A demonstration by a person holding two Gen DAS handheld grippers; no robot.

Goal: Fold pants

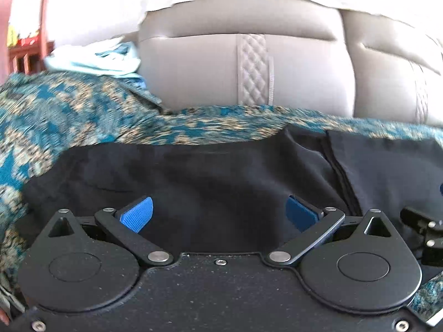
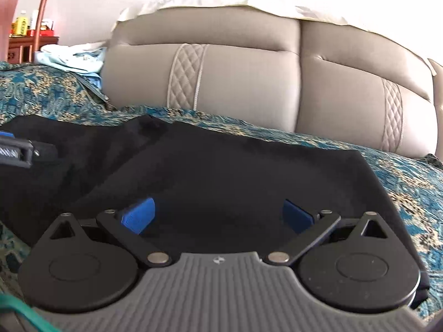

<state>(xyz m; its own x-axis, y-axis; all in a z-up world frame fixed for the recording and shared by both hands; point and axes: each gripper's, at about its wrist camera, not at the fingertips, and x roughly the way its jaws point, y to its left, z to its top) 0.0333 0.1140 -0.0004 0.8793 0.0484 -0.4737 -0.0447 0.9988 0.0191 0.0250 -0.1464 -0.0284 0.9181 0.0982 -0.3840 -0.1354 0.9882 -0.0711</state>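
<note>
Black pants (image 1: 193, 174) lie spread on a teal and gold patterned bedspread (image 1: 69, 110); they also show in the right wrist view (image 2: 235, 166). My left gripper (image 1: 218, 211) is open, low over the pants, its blue pads (image 1: 137, 214) wide apart with nothing between them. My right gripper (image 2: 218, 215) is open too, low over the pants' right part, its blue pads (image 2: 138, 215) empty. A fold ridge runs through the cloth (image 2: 149, 132). Part of the right gripper shows at the left view's right edge (image 1: 423, 229), and the left gripper shows at the right view's left edge (image 2: 25, 149).
A grey padded headboard (image 1: 249, 69) stands behind the bed, also in the right wrist view (image 2: 235, 77). Light blue clothes (image 1: 105, 58) are piled at the back left. A wooden cabinet with bottles (image 2: 27, 36) stands far left.
</note>
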